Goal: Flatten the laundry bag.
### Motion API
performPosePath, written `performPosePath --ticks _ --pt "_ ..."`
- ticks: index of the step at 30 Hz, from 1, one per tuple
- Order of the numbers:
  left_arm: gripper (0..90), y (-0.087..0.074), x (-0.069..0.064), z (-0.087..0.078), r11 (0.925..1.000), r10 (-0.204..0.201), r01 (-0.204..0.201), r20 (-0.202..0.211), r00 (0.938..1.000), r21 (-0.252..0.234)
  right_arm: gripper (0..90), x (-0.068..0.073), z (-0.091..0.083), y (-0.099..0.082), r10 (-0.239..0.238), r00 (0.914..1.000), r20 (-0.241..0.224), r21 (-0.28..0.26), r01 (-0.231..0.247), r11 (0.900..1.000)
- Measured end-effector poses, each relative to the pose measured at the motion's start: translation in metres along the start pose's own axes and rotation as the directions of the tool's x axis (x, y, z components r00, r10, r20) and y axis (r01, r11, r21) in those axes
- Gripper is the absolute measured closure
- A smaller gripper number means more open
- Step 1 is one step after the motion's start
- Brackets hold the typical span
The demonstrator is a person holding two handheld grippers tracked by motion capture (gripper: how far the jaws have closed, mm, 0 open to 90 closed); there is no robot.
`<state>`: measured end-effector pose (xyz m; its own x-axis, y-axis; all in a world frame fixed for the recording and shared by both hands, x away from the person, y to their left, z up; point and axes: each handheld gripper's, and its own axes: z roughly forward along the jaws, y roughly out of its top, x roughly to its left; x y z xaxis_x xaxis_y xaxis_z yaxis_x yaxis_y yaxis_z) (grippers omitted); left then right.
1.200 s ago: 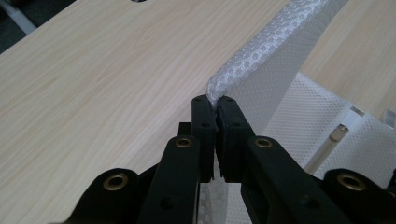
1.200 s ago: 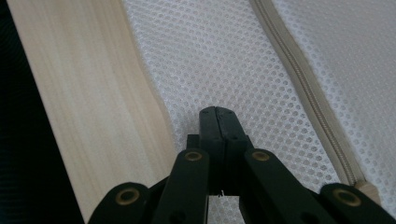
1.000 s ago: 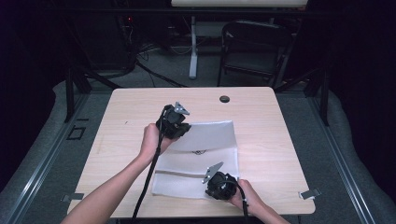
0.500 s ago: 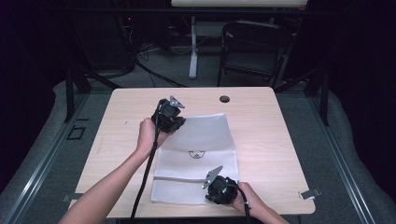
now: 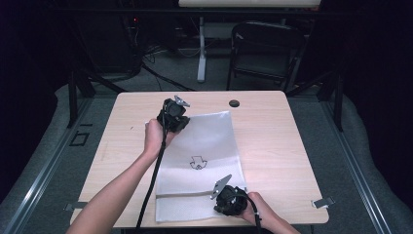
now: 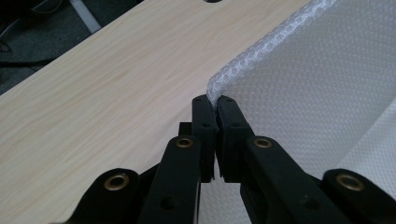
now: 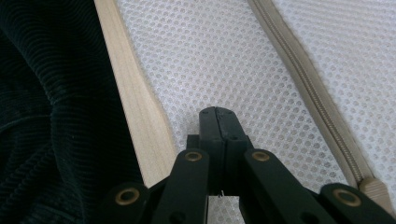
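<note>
Tongs (image 6: 215,100) pinch the mesh bag's (image 6: 317,107) corner.

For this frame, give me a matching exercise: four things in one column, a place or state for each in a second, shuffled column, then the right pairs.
Things:
1. left claw
2. right claw
3. beige zipper
4. small round black hole

Places or states:
A. in the light wooden table, near its far edge
B. shut on a far corner of the white mesh zippered bag
C. runs across the bag near its near end
D. closed, pressing flat mesh near the table's near edge

Pairs: 1-B, 2-D, 3-C, 4-A
</note>
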<state>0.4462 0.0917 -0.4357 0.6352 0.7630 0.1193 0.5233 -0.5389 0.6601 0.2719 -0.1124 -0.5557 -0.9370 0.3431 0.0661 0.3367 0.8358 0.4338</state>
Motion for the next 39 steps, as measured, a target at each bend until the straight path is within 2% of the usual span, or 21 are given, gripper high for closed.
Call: performPosePath --ticks 4,8,12,14,22,27,31,32,34,37,39 --pt "87.4 0.003 0.000 0.011 1.0000 -0.007 0.007 -0.017 0.9998 0.004 90.0 0.000 0.001 0.000 0.031 0.9995 -0.008 -0.012 -0.031 0.9994" --pt "87.4 0.007 -0.001 0.021 1.0000 -0.004 0.004 -0.037 0.9993 0.000 90.0 -0.001 0.001 0.001 0.032 0.9995 0.000 -0.005 -0.032 0.9995" --pt "87.4 0.010 0.000 0.027 0.9999 -0.012 0.012 -0.049 0.9987 -0.006 90.0 -0.001 0.002 0.001 0.053 0.9986 -0.008 -0.022 -0.053 0.9984" --pt "87.3 0.011 0.001 0.031 0.9999 -0.014 0.014 -0.055 0.9984 -0.001 90.0 -0.003 0.001 0.001 0.052 0.9987 -0.001 -0.012 -0.052 0.9986" --pt "86.5 0.013 0.005 0.048 0.9995 -0.012 0.014 -0.071 0.9974 0.027 90.0 -0.004 0.003 0.001 0.089 0.9960 -0.009 -0.042 -0.090 0.9951" --pt "86.2 0.016 0.005 0.059 0.9993 -0.011 0.013 -0.077 0.9969 0.034 90.0 -0.005 0.003 0.001 0.090 0.9959 0.005 -0.030 -0.090 0.9955" --pt "85.4 0.018 0.003 0.069 0.9991 -0.009 0.013 -0.088 0.9961 0.041 90.0 -0.005 0.003 0.001 0.113 0.9936 -0.001 -0.042 -0.113 0.9927" --pt "84.9 0.018 0.003 0.071 0.9990 -0.011 0.015 -0.083 0.9965 0.042 90.0 -0.004 0.005 0.000 0.135 0.9908 -0.015 -0.072 -0.135 0.9882" --pt "82.3 0.018 0.004 0.073 0.9992 -0.011 0.014 -0.073 0.9972 0.037 88.5 -0.004 0.005 0.000 0.136 0.9906 -0.015 -0.076 -0.137 0.9877" --pt "69.3 0.019 0.006 0.073 0.9997 -0.007 0.008 -0.047 0.9989 0.025 86.0 -0.008 -0.001 0.000 0.134 0.9908 -0.019 -0.082 -0.135 0.9875" --pt "56.5 0.020 0.006 0.071 0.9999 -0.005 0.006 -0.040 0.9992 0.014 82.4 -0.011 -0.007 -0.001 0.156 0.9873 -0.029 -0.131 -0.159 0.9787"
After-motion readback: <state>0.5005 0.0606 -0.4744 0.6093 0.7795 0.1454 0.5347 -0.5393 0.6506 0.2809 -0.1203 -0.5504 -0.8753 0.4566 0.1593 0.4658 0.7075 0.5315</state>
